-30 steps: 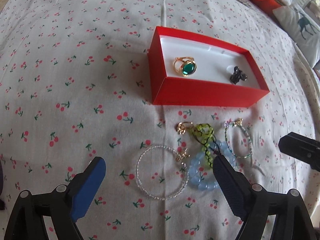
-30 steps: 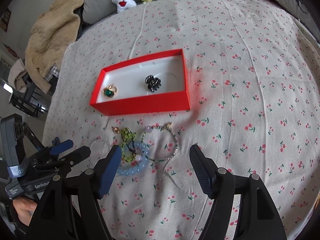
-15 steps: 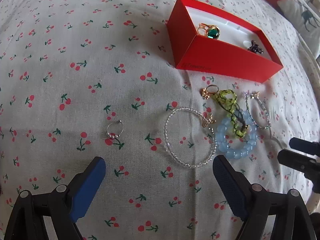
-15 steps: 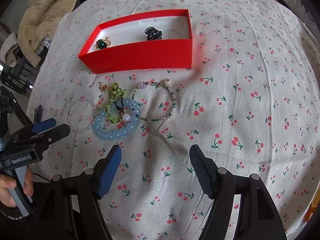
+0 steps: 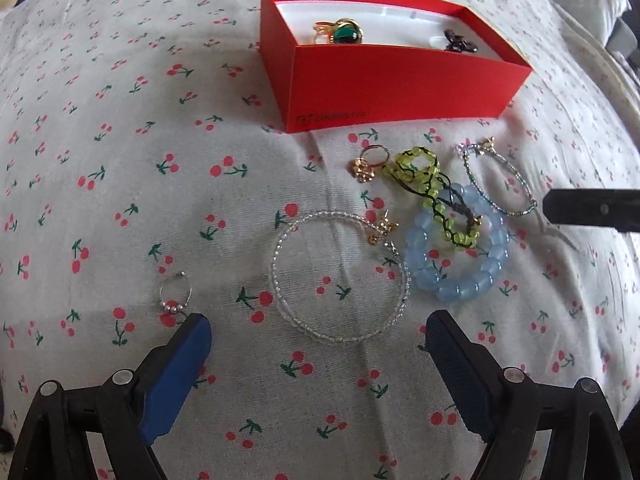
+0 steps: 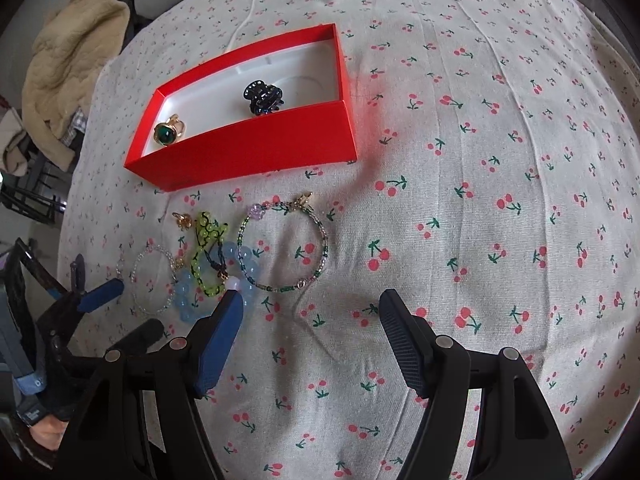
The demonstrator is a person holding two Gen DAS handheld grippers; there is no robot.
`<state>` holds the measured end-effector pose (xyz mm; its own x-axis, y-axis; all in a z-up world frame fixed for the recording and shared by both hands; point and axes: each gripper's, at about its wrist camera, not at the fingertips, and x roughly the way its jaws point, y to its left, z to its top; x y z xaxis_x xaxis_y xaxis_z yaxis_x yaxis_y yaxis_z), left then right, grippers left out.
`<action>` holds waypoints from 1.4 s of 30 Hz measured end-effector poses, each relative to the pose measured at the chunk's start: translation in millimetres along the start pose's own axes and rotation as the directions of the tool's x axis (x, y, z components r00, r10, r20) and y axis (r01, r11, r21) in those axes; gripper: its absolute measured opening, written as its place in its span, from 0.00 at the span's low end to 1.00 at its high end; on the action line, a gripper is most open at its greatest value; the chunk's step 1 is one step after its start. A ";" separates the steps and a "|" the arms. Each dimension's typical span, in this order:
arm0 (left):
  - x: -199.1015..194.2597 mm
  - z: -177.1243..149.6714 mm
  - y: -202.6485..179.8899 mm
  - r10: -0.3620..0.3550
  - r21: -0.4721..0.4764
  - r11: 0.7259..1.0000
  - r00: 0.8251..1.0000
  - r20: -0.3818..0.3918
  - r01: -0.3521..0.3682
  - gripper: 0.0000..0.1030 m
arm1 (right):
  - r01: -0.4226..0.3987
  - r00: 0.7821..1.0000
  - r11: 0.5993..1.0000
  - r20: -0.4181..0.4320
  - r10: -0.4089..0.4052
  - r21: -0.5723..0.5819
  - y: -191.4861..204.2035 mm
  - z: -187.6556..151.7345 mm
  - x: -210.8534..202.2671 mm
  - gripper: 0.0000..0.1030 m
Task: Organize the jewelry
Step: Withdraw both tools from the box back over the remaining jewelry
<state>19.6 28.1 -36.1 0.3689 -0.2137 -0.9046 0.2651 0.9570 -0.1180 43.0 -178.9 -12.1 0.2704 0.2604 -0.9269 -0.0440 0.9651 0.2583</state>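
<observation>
Step in hand, by the look of it: picking loose pieces off the bed (image 5: pixel 120 128) and dropping them in the red box (image 5: pixel 400 80). Box already holds a green-stone ring (image 5: pixel 345 33) at its left end and a dark hair clip (image 6: pixel 262 96) further right; plenty of white floor free.

Left hand-held gripper (image 5: pixel 318 330): spread wide, holding nothing, touching nothing. Sits low over the cherry-print sheet, with the clear bead bracelet (image 5: pixel 340 276) lying just ahead, between the two pads. Small silver hoop (image 5: pixel 175 292) just beyond the left pad.

Right hand-held gripper (image 6: pixel 310 306): also spread wide, empty. Left pad close to, and in this view overlapping, the blue bead bracelet (image 6: pixel 216 280); contact cannot be told. Thin green-bead bracelet (image 6: pixel 284 246) ahead, between the pads.

Advice for a clean grab:
- Clear bracelet is thin and flat on soft fabric. Come down on one side of the loop, pinch across the strand, not across the whole ring.
- Keep pads shallow, otherwise likely to pinch sheet along with beads.
- Clasp end lies near the blue bracelet; grab the far-left arc to avoid dragging neighbours.
- Yellow-green woven bracelet (image 5: pixel 432 196) lies over the blue one; lift that first or both may come up tangled.
- Small gold ring (image 5: pixel 370 162) near the box: tiny target, leave for a narrower approach.
- Release low inside the box, away from the ring and clip.
</observation>
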 end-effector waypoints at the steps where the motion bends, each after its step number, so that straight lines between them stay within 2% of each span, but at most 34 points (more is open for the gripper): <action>1: 1.1 1.3 -1.5 0.004 0.013 1.000 1.000 0.002 -0.004 0.88 | -0.005 1.000 1.000 0.001 0.005 0.010 0.6 2.8 1.9 0.71; 9: 6.4 3.0 -4.1 0.036 0.047 0.998 0.999 0.003 -0.036 0.88 | -0.022 1.000 0.997 -0.012 0.023 0.068 14.0 21.8 26.1 0.71; 15: 8.6 1.8 -5.3 0.051 0.065 0.997 0.999 0.006 -0.051 0.88 | 0.084 0.996 0.994 0.029 -0.086 0.064 26.9 30.7 39.0 0.71; 19: 8.2 2.0 -3.5 0.054 0.060 0.997 0.999 0.007 -0.054 0.88 | 0.159 0.987 0.987 0.032 -0.160 0.019 30.5 31.8 41.8 0.57; 25: 8.5 2.1 0.1 0.047 0.061 0.997 0.999 0.021 -0.049 0.86 | 0.143 0.989 0.990 0.027 -0.143 -0.012 20.3 29.5 37.4 0.55; 30: 12.1 4.8 -5.6 0.037 0.115 0.992 0.998 0.056 -0.043 0.82 | 0.128 0.992 0.992 0.023 -0.128 -0.009 12.5 23.5 30.4 0.55; 33: 13.0 3.7 -10.2 0.040 0.149 0.988 0.997 0.061 -0.049 0.78 | 0.116 0.993 0.993 0.018 -0.116 -0.005 9.8 20.9 26.8 0.55; 36: 11.2 1.4 -12.2 0.043 0.164 0.985 0.997 0.059 -0.052 0.69 | 0.108 0.994 0.994 0.012 -0.108 -0.006 4.7 11.9 20.0 0.55; 37: 10.1 0.6 -12.0 0.045 0.163 0.985 0.997 0.061 -0.054 0.62 | 0.106 0.994 0.994 0.009 -0.106 -0.008 4.3 10.8 18.8 0.55; 40: 7.0 0.8 -12.0 0.045 0.146 0.988 0.997 0.062 -0.053 0.55 | 0.101 0.995 0.995 0.004 -0.101 -0.011 2.5 7.3 15.2 0.55; 42: 5.1 1.8 -9.5 0.045 0.125 0.991 0.997 0.066 -0.053 0.43 | 0.098 0.995 0.995 0.002 -0.098 -0.010 -0.8 2.9 10.8 0.55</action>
<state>20.6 17.6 -38.9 0.4385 -0.1833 -0.8799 0.3547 0.9348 -0.0180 48.7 -176.9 -21.5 0.2753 0.1649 -0.9471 -0.0268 0.9861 0.1639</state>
